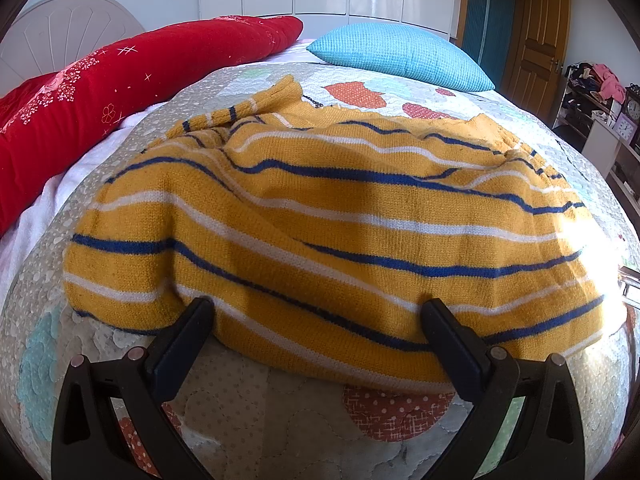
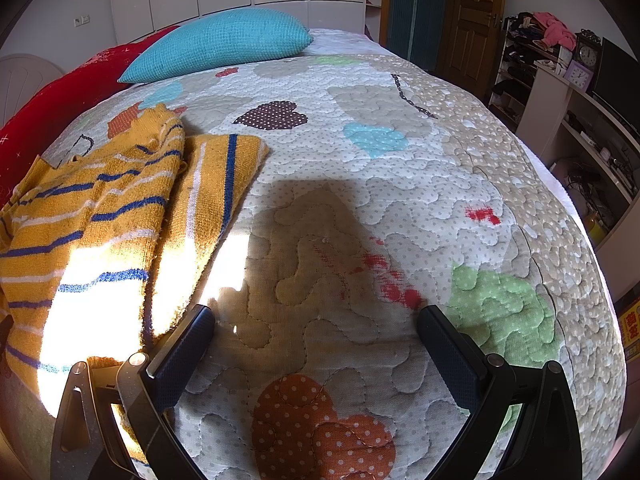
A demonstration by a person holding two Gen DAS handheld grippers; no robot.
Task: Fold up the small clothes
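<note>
The mustard-yellow knitted sweater with blue and white stripes (image 1: 320, 216) lay crumpled on the heart-patterned quilted bed cover (image 2: 400, 184), long axis crosswise, one sleeve (its cuff striped) reaching toward the red pillow (image 1: 120, 76). The left gripper (image 1: 318, 312) sat at its near hem, jaws spread; the right gripper (image 2: 316, 320) hovered over bare quilt, jaws released.

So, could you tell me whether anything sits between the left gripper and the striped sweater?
Nothing visible does. The left gripper is open right at the near edge of the striped sweater, with only bare quilt beneath it.
</note>
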